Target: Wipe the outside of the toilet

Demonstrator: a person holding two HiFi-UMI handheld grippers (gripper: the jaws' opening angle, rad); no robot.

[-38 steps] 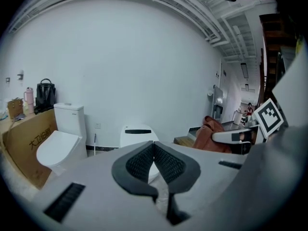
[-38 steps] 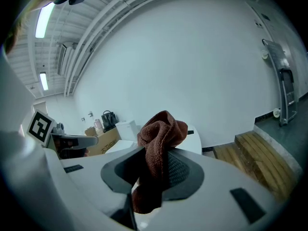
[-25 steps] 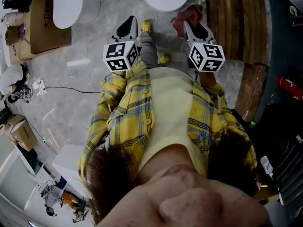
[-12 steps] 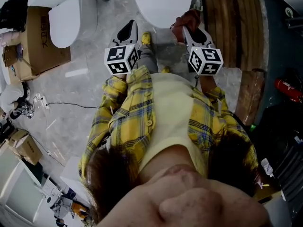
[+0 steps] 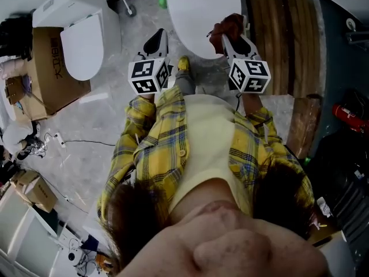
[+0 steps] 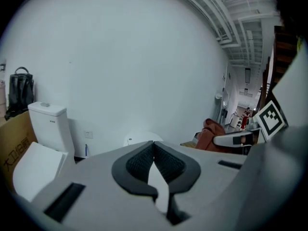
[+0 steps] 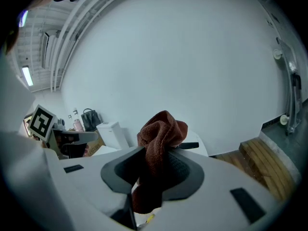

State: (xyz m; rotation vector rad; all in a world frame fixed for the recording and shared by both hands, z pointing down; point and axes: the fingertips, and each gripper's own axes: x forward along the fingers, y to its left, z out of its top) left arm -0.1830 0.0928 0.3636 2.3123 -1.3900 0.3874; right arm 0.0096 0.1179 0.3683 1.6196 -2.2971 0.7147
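A white toilet with its lid down stands straight ahead at the top of the head view. My right gripper is shut on a crumpled red-brown cloth, which sits over the lid's front right edge. In the right gripper view the cloth bulges up from between the jaws of my right gripper, with the toilet just behind. My left gripper hovers left of the bowl, apart from it. In its own view my left gripper is shut with nothing between the pads.
A second white toilet stands to the left, against a cardboard box. A toilet brush leans between the two toilets. A wooden platform runs along the right. A cable crosses the grey floor. A red extinguisher lies far right.
The toilet has come further into view and closer. Both grippers have moved up to it, and the cloth in the right one now overlaps the lid's front edge.
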